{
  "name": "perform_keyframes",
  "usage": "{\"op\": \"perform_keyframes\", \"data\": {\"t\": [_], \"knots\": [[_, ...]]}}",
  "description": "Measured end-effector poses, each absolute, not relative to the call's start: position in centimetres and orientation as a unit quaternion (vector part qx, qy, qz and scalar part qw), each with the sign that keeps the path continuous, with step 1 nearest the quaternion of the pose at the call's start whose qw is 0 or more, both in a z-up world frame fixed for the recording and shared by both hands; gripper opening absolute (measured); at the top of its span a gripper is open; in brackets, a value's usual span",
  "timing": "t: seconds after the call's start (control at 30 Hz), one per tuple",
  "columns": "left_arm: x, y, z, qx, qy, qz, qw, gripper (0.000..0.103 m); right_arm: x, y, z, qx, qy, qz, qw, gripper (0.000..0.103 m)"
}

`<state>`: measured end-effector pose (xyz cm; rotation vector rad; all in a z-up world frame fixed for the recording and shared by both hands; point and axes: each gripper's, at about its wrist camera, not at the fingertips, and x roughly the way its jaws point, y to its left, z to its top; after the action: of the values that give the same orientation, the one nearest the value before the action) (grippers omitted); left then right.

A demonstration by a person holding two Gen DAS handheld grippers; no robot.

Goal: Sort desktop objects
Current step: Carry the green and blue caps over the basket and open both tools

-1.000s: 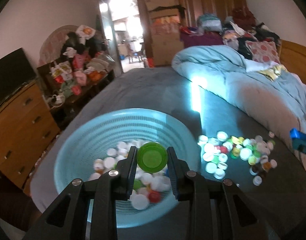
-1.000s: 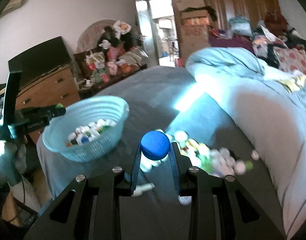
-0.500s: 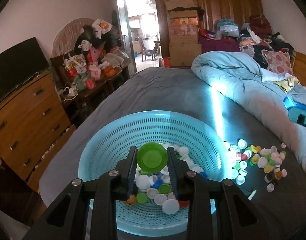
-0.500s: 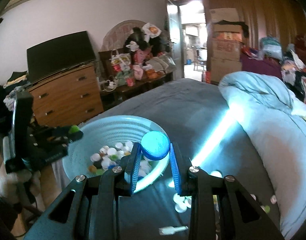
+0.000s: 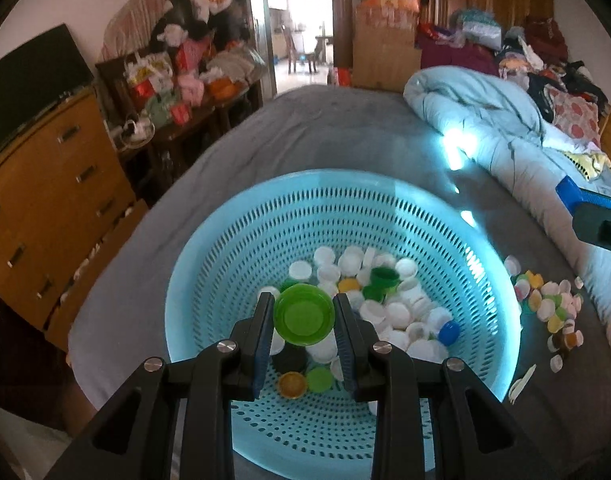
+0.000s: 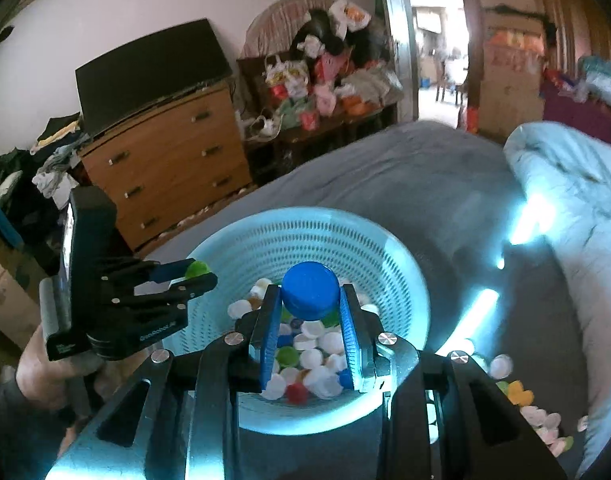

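Both tongs are now hanging over the pale blue perforated plastic basket on the bed, no longer beside it: left tongs are pinching a green plastic cap, right tongs a blue plastic cap (each clamped tight), the basket lying directly beneath both.

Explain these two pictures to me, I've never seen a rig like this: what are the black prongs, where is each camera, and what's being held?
There is no robot arm. A person holds a black two-finger gripper in each hand, and each gripper carries a wide-angle camera that looks forward along its fingers, so the prongs at the bottom of each picture are that gripper's own.

In the left wrist view, the left gripper pinches a green cap above a pale blue perforated basket holding many bottle caps.

In the right wrist view, the right gripper pinches a blue cap above the same basket. The left gripper also shows there, held in the person's hand.

The basket sits on a grey bed cover; loose caps lie beside it.
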<state>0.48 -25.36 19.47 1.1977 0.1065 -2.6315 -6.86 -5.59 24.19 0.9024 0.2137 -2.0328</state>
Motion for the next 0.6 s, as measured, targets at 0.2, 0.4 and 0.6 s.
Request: {"op": "perform_keyframes", "data": {"t": [0.2,0.4,0.6], "knots": [[-0.2,-25.5,18.0,0.429,0.033,-0.896,0.113,0.031,-6.7,-6.0,23.6,0.371,0.089,-0.812,0.443,0.025],[-0.4,-25.6,18.0,0.429,0.036,-0.896,0.108,0.031,-6.5,-5.7,23.8,0.371,0.093,-0.811,0.442,0.025],[-0.7,-25.3,18.1,0.428,0.031,-0.897,0.103,0.031,-6.7,-5.7,24.0,0.369,0.093,-0.812,0.442,0.025]]}}
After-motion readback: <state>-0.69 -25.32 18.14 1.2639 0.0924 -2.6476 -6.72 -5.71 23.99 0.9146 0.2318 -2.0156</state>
